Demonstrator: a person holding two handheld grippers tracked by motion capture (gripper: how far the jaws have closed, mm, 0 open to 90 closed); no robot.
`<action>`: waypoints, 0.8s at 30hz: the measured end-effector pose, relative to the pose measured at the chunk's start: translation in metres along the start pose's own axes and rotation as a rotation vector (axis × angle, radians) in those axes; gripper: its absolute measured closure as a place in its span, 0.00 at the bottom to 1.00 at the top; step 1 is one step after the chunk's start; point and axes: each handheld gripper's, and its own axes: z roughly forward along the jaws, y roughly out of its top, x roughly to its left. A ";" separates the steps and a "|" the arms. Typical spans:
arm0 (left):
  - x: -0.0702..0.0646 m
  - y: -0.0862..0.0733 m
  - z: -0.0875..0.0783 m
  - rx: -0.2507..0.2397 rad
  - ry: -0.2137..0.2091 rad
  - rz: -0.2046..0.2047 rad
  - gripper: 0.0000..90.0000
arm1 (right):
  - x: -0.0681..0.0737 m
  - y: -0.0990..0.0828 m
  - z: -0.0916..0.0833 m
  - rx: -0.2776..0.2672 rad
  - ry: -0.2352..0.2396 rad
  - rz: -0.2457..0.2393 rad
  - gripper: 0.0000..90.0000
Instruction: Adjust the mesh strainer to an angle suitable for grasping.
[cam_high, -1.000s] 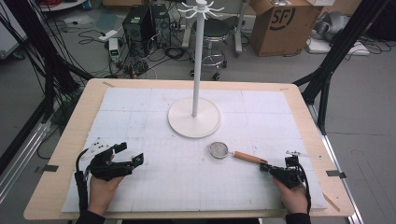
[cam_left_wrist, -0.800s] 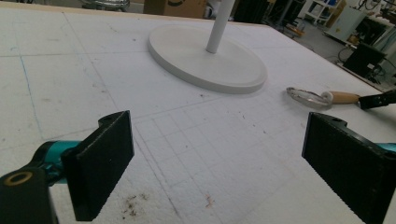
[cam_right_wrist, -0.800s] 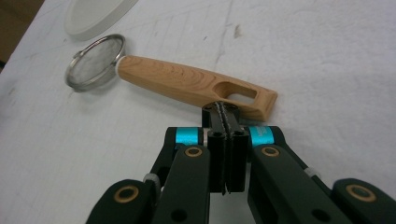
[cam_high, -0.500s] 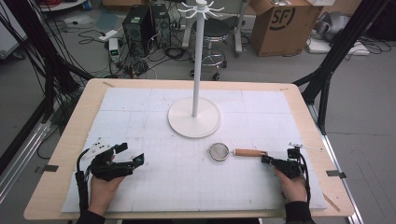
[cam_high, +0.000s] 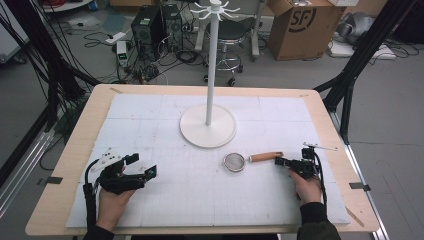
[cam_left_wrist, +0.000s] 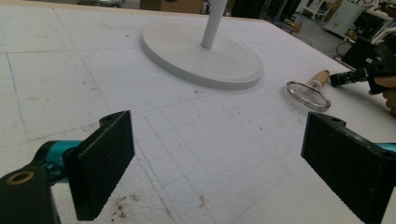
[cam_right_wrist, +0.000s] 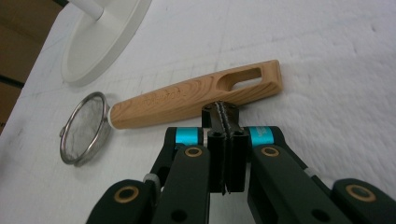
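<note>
From the high view, we see the strainer (cam_high: 252, 159) just ahead of the right gripper (cam_high: 281, 162), its jaws pressed together, empty. In the left gripper view, our left gripper (cam_left_wrist: 224, 168) gapes wide, strainer beyond. In the right gripper view, the stiff, light wooden handle (cam_right_wrist: 196, 95) touches the jaw tips; we'd grasp it mid-length.

A small strainer (cam_high: 234, 162) with a wooden handle is lying on the white mat (cam_high: 165, 120) of the counter (cam_high: 80, 145), just in front of the white stand (cam_high: 208, 125). The right claw (cam_high: 280, 162) is being held closed at the handle's end. The left claw (cam_high: 142, 166) is being held open, well apart.
</note>
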 end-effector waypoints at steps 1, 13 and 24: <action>0.000 0.000 0.000 0.001 0.000 0.002 0.11 | -0.001 0.002 0.002 -0.002 0.004 -0.003 1.00; -0.001 0.000 -0.001 -0.004 -0.003 0.008 0.12 | -0.014 0.017 0.002 -0.021 -0.019 0.050 1.00; -0.006 -0.003 -0.005 -0.003 0.008 0.035 0.13 | -0.023 0.028 0.005 -0.032 -0.018 0.059 1.00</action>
